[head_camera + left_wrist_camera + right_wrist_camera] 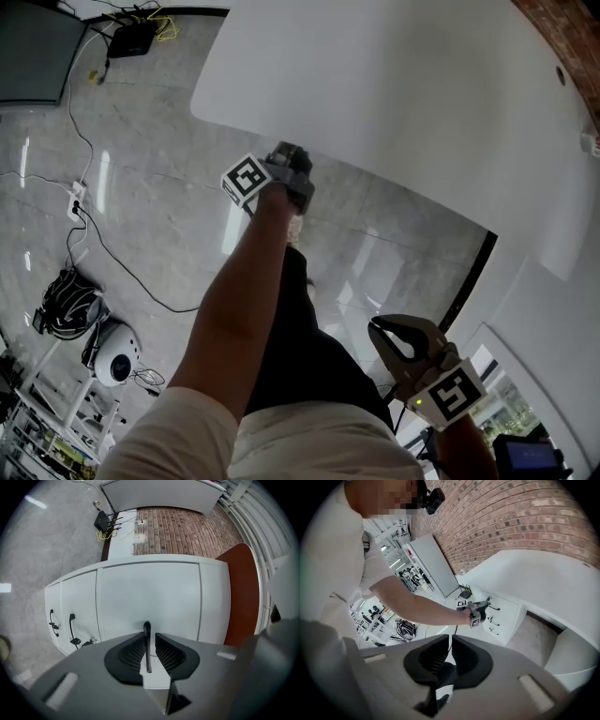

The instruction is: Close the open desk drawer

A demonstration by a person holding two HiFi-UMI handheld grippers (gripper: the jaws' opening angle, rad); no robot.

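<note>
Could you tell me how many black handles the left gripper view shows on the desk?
3. One handle is between the jaws of the left gripper; two more sit side by side on drawer fronts at left. Others may be hidden.

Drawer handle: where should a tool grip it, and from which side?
Grip the drawer handle at the middle of its thin black bar, coming head-on, one jaw on either side. The bar stands clear of the white drawer front, so jaws fit; the left tool is shut on it this way.
</note>
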